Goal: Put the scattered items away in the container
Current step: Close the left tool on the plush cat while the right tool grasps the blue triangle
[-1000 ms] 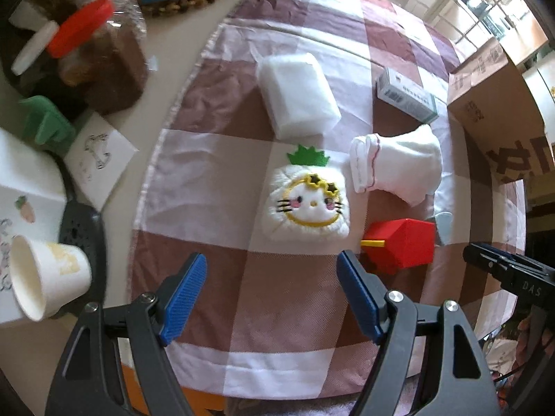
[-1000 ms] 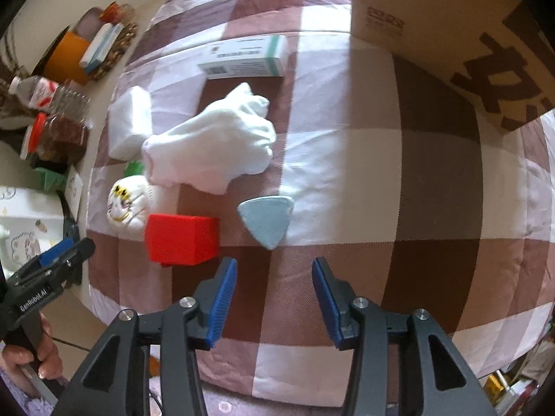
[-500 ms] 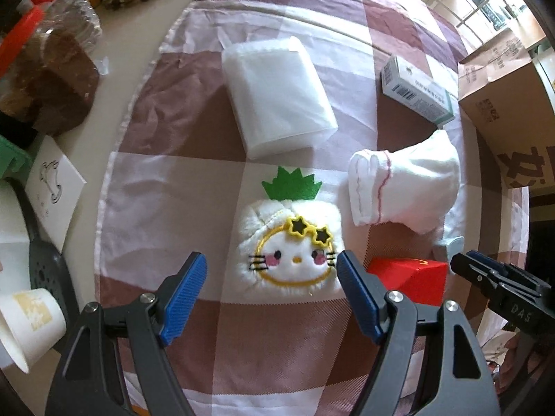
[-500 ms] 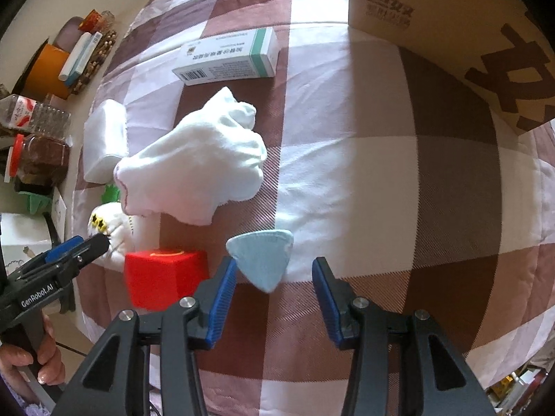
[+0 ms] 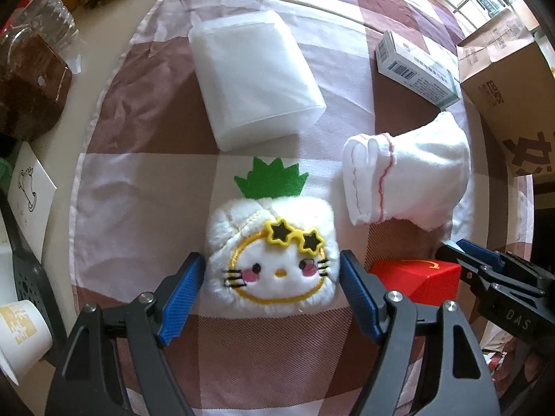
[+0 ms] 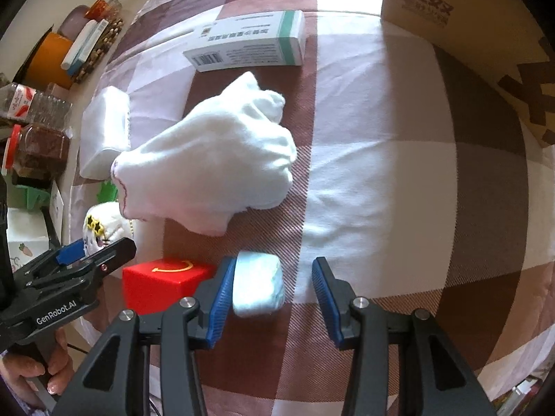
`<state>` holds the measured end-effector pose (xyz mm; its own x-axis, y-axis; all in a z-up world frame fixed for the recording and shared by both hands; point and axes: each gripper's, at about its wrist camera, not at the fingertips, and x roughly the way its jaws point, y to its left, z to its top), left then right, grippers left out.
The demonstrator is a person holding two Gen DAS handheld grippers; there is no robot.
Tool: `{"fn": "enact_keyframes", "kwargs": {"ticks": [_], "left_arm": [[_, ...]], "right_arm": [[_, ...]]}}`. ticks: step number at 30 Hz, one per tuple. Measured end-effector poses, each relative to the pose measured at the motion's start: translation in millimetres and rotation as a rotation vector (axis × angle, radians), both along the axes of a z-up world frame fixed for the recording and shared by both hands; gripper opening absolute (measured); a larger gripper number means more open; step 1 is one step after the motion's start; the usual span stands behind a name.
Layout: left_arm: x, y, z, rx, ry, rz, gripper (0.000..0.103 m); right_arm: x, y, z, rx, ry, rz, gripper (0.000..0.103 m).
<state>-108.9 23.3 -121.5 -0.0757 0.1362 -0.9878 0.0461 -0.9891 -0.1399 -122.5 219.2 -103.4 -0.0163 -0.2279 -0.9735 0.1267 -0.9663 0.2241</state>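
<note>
A white plush pineapple cat toy [image 5: 274, 260] lies on the checked cloth. My left gripper [image 5: 272, 294] is open with its jaws on either side of the toy's lower half. A pale blue wedge [image 6: 258, 286] lies between the jaws of my open right gripper [image 6: 270, 294], close to the left finger. A red box [image 6: 163, 286] sits left of it and also shows in the left wrist view [image 5: 416, 280]. A white glove [image 6: 208, 166], a tissue pack [image 5: 253, 76] and a medicine box [image 6: 246, 46] lie beyond. The cardboard box [image 6: 485, 24] stands at the far right.
Jars [image 5: 27, 79], a paper cup [image 5: 20, 332] and cards [image 5: 29, 183] stand off the cloth's left edge. An orange container and a woven mat [image 6: 104, 45] are at the far left. The cloth's near edge hangs over the table.
Both grippers moved forward and down. The left jaws now straddle the plush toy, and the right jaws now straddle the blue wedge. Both stay open.
</note>
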Motion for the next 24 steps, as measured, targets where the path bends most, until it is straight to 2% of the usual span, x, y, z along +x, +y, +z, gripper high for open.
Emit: {"fn": "enact_keyframes", "kwargs": {"ticks": [4, 7, 8, 9, 10, 15, 24], "left_arm": [[6, -2, 2, -0.023, 0.021, -0.004, 0.067], [7, -3, 2, -0.033, 0.025, -0.004, 0.063], [8, -4, 3, -0.028, 0.025, 0.003, 0.063], [9, -5, 3, -0.023, 0.025, 0.006, 0.062], [10, -6, 4, -0.022, 0.025, 0.008, 0.061], [17, -10, 18, -0.026, 0.043, 0.018, 0.060], [20, -18, 46, -0.041, 0.090, 0.023, 0.060]], "right_arm": [[8, -2, -1, 0.012, 0.026, 0.023, 0.046], [11, -5, 0, 0.036, 0.046, 0.043, 0.041], [10, -8, 1, 0.037, 0.049, 0.043, 0.036], [10, -7, 1, 0.027, 0.047, 0.037, 0.026], [11, -6, 1, 0.009, 0.041, 0.025, 0.025], [14, -3, 6, 0.001, 0.055, 0.009, 0.025], [18, 0, 37, -0.030, 0.100, 0.034, 0.025]]}}
